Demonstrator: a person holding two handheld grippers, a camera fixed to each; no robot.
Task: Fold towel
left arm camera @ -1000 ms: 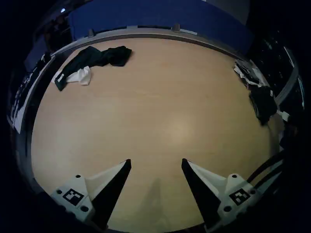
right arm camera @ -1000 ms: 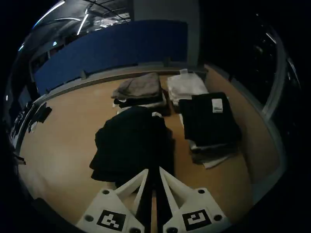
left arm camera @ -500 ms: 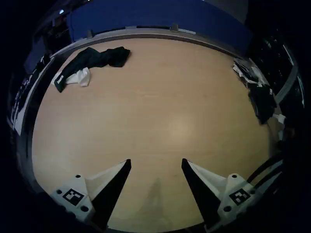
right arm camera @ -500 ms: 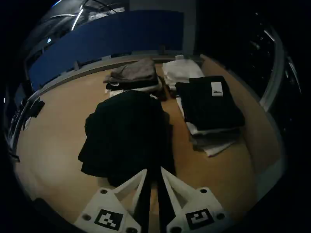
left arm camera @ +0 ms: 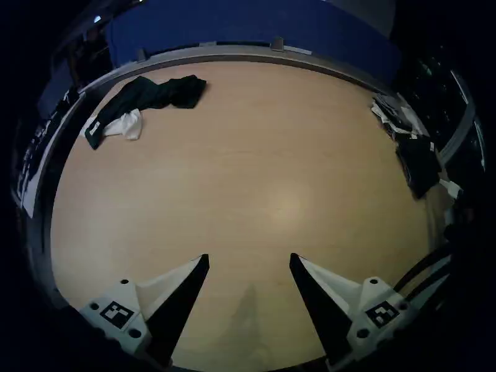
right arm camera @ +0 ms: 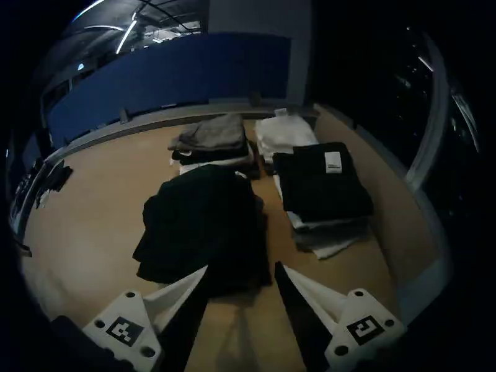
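Note:
In the right gripper view a folded black towel (right arm camera: 201, 232) lies on the wooden table (right arm camera: 87, 229), just beyond my right gripper (right arm camera: 242, 273), which is open with nothing between its fingers. In the left gripper view my left gripper (left arm camera: 248, 260) is open over bare table (left arm camera: 260, 173). A crumpled dark towel (left arm camera: 155, 94) with a white cloth (left arm camera: 127, 124) beside it lies at the far left of that view.
Stacks of folded towels sit past the black one: a brown-topped pile (right arm camera: 214, 139), a white pile (right arm camera: 282, 133) and a black-topped pile (right arm camera: 322, 186). A blue partition (right arm camera: 173, 71) backs the table. The left gripper view shows those piles (left arm camera: 412, 146) at the right edge.
My right gripper has opened and let go of the black towel, then drawn back a little. The left gripper has barely moved.

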